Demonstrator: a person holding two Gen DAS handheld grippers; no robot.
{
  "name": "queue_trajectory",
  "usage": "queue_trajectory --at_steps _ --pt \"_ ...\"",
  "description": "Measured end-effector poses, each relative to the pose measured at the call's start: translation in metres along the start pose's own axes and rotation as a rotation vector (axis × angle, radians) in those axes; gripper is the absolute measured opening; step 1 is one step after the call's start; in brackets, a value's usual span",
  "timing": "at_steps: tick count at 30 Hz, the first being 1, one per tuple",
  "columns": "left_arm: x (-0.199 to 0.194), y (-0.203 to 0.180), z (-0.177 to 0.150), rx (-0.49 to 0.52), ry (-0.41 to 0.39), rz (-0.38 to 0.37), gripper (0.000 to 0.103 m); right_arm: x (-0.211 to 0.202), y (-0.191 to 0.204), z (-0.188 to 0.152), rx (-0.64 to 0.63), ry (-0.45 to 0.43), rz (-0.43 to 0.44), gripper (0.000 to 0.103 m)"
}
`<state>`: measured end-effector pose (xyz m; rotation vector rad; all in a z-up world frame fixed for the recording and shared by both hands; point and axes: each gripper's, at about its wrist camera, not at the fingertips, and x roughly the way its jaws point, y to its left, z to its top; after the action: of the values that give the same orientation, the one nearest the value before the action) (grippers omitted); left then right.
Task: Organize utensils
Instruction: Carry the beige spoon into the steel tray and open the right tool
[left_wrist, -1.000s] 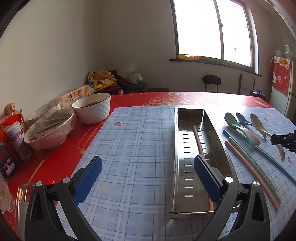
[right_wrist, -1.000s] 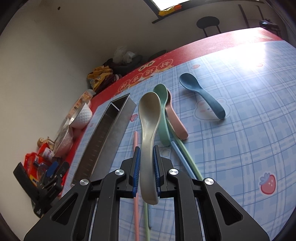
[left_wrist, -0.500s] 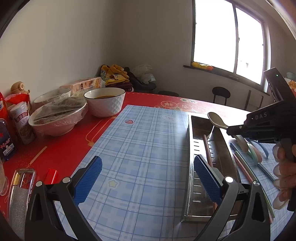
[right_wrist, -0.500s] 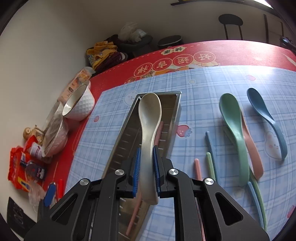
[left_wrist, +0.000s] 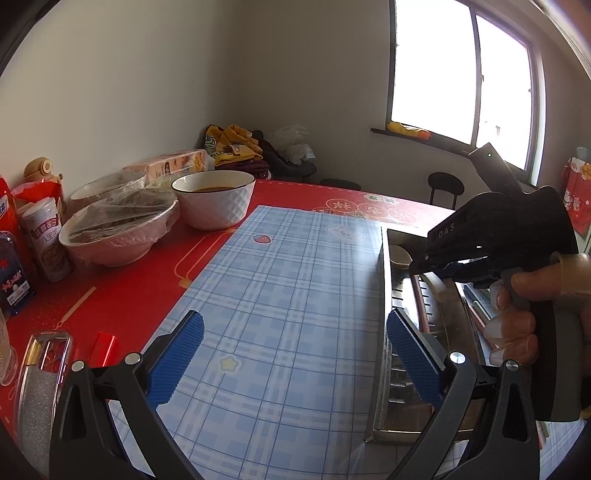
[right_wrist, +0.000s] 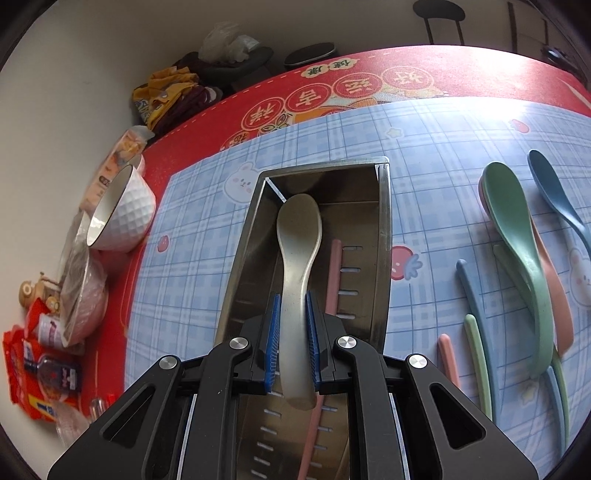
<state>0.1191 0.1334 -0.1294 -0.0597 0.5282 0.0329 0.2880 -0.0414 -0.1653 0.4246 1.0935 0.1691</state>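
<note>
1. Right gripper (right_wrist: 291, 334): blue pads clamped on the handle of a beige spoon (right_wrist: 297, 254); handle end sticks out behind the pads toward the camera
2. Beige spoon sits over the steel tray (right_wrist: 384, 236), bowl toward the tray's far end, lengthwise along it; whether the bowl touches the tray floor cannot be told
3. Tray is a long, narrow metal trough with slots in its floor, lying on the blue checked mat (right_wrist: 443, 155); one pink chopstick (right_wrist: 332, 273) already lies inside, just right of the held spoon
4. On the mat right of the tray, outside it: green spoon (right_wrist: 513, 229) overlapping a pink spoon (right_wrist: 554, 295), a blue spoon (right_wrist: 554, 195) further right, and loose blue, green and pink chopstick ends near them
5. Left gripper (left_wrist: 295, 356): jaws wide apart, nothing between the pads, hanging over the mat beside the tray's near end
6. Left-wrist view shows a hand (left_wrist: 532, 306) around the right gripper's handle above the tray
7. Far left, on the red tablecloth (left_wrist: 140, 280): white bowl (left_wrist: 214, 203), a film-covered bowl (left_wrist: 118, 229), snack packets
</note>
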Motion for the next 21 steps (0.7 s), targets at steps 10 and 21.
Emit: queue_trajectory --at_steps 10,21 --pt "0.002 0.003 0.000 -0.015 0.014 -0.010 0.097 0.003 0.001 -0.001 0.025 0.023 0.066 0.017" --pt "0.003 0.005 0.001 -0.022 0.017 -0.005 0.097 -0.057 -0.014 -0.005 -0.186 -0.125 0.131 0.018"
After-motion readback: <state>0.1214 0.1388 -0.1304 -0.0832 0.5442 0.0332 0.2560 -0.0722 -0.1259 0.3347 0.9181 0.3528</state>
